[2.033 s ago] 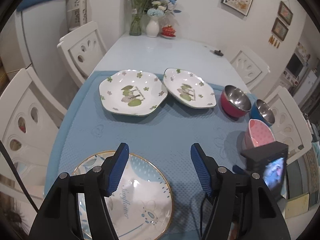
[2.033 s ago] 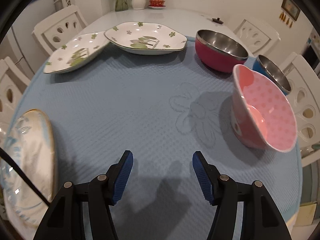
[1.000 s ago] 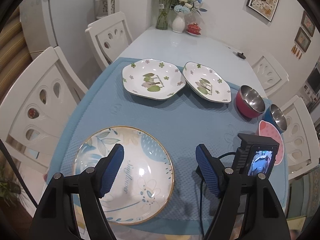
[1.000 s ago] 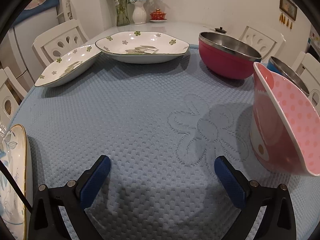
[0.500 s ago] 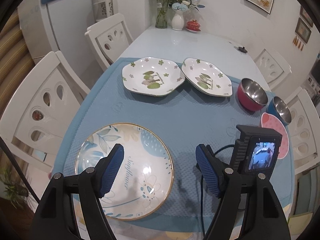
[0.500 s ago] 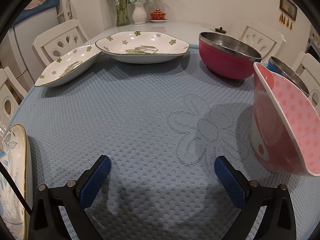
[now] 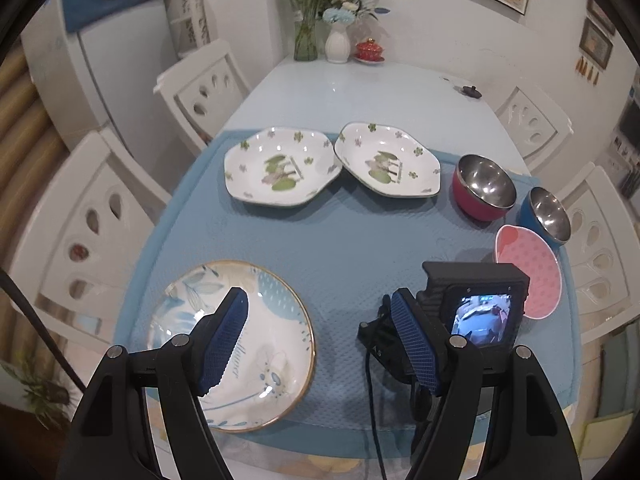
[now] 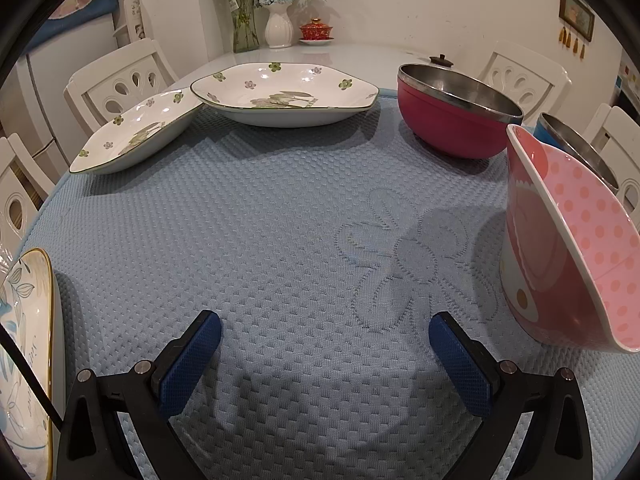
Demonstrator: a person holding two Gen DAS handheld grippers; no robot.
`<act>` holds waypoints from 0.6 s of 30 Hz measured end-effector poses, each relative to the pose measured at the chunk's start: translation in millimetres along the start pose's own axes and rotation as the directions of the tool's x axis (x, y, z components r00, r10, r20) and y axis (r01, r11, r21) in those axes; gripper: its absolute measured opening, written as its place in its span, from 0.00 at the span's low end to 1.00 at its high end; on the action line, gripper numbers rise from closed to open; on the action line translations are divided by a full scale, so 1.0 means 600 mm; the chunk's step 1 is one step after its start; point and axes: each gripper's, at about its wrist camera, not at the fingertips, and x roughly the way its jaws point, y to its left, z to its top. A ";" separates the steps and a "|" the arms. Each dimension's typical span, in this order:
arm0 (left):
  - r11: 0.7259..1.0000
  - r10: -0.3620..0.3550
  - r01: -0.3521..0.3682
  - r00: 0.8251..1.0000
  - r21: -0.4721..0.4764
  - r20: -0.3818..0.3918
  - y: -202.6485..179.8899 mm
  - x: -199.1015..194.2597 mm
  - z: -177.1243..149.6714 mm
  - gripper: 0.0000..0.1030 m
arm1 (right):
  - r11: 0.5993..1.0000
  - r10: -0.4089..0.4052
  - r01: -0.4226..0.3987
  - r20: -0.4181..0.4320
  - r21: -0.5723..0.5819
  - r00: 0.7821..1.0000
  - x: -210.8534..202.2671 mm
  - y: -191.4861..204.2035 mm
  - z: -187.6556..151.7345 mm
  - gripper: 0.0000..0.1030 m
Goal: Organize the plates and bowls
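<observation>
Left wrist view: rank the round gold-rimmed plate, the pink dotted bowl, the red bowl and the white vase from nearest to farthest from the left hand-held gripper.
1. Round gold-rimmed plate, just below the left hand-held gripper, at its left finger.
2. Pink dotted bowl, right, beyond the right hand-held gripper's camera.
3. Red bowl, farther back on the right.
4. White vase, at the table's far end.

The middle of the blue mat [image 8: 280, 248] lies bare, giving open room from the near edge up to the far row. That row bars the back: two leaf plates [image 7: 282, 172] [image 7: 387, 165] touching, then the red bowl [image 7: 482, 188] and blue bowl [image 7: 546, 214]. The pink bowl [image 8: 568, 240] crowds the right side; the round plate [image 7: 240, 340] fills the near left. Chairs [image 7: 80, 232] flank the bench.
</observation>
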 end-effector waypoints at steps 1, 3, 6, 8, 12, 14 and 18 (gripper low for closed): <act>1.000 0.011 -0.011 1.000 0.013 0.006 -0.005 -0.005 0.003 0.71 | 1.000 0.000 0.000 0.000 0.000 1.000 0.001 0.001 0.000 1.00; 0.999 0.026 -0.026 1.000 0.032 0.012 -0.010 -0.012 0.006 0.71 | 1.000 0.000 0.000 0.000 0.000 1.000 0.000 0.000 0.000 1.00; 0.998 0.040 -0.040 0.999 0.046 0.015 -0.012 -0.015 0.008 0.71 | 1.000 0.000 0.000 0.000 0.000 1.000 0.000 0.000 0.000 1.00; 0.998 0.043 -0.043 0.999 0.047 0.009 -0.012 -0.016 0.008 0.71 | 1.000 0.000 0.000 0.000 0.000 1.000 0.000 0.000 0.000 1.00; 0.999 0.041 -0.041 0.999 0.034 -0.008 -0.006 -0.012 0.007 0.71 | 1.000 0.000 0.000 0.000 0.000 1.000 0.000 0.000 0.000 1.00; 0.999 0.039 -0.038 0.999 0.030 -0.013 -0.004 -0.011 0.006 0.71 | 1.000 0.000 0.000 0.000 0.000 1.000 0.000 0.000 0.000 1.00; 0.999 0.035 -0.034 0.999 0.030 -0.012 -0.006 -0.013 0.004 0.71 | 1.000 0.000 0.000 0.000 0.000 1.000 0.000 0.000 0.000 1.00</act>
